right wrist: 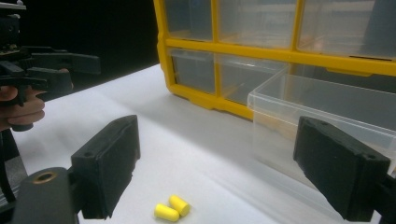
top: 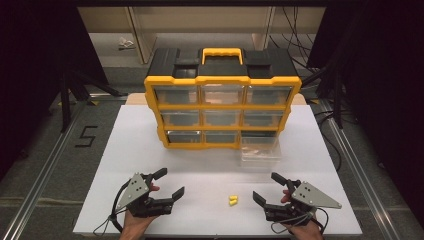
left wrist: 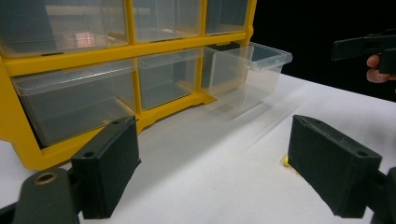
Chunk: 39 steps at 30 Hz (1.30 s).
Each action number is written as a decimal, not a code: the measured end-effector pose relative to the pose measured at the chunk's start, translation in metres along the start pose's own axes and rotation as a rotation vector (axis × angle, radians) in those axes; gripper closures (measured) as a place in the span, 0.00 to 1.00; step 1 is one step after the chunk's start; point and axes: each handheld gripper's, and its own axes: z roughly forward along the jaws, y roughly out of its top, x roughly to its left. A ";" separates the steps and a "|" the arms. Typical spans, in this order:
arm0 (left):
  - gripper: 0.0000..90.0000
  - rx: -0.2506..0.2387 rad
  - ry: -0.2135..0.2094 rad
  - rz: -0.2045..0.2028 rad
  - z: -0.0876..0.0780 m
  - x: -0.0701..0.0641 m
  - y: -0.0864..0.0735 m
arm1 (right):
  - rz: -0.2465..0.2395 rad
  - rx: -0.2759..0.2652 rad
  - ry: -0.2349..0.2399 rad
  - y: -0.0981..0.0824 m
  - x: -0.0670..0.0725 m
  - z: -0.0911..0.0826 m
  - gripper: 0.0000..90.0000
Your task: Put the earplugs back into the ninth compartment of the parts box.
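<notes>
Near edge of the white worktop [top: 150, 150]: two hand-held grippers, one per hand, both low over the surface. Left gripper [top: 167, 185] has its fingers [left wrist: 109, 163] spread wide, nothing between them. Right gripper [top: 268, 187] likewise, fingers [right wrist: 109, 161] released and holding nothing.

Between the two grippers, nearer the right one: two yellow earplugs [top: 232, 201] lying on the worktop, side by side and touching. In the right gripper view they sit just ahead of the jaws, low in frame [right wrist: 172, 208]. In the left gripper view a bit of yellow peeks out beside the right-hand finger.

Further back, right of centre: a clear drawer [top: 260, 150] pulled forward out of the bottom-right slot, open top facing up. Contents hard to make out.

Behind it: yellow-and-black organizer [top: 222, 80], upright, three rows of three clear drawers, yellow carry handle on top. Other drawers sit pushed in.

Beyond the worktop: floor, dark stands either side.
</notes>
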 end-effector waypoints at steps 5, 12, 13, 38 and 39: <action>0.18 -0.003 -0.001 0.004 0.000 -0.001 0.000 | 0.000 0.000 0.001 0.000 0.000 0.000 0.17; 0.18 -0.009 0.000 0.001 0.000 0.000 0.000 | -0.003 0.003 0.003 0.000 0.000 0.000 0.17; 0.18 -0.009 0.000 0.001 0.000 -0.001 0.000 | -0.003 0.004 0.004 0.000 0.001 0.000 0.17; 0.18 -0.017 -0.003 0.007 0.000 -0.001 0.000 | -0.090 0.207 0.091 0.014 -0.004 0.027 0.20; 0.18 -0.019 -0.001 0.006 0.000 -0.001 0.000 | -0.100 0.243 0.100 0.016 -0.005 0.034 0.21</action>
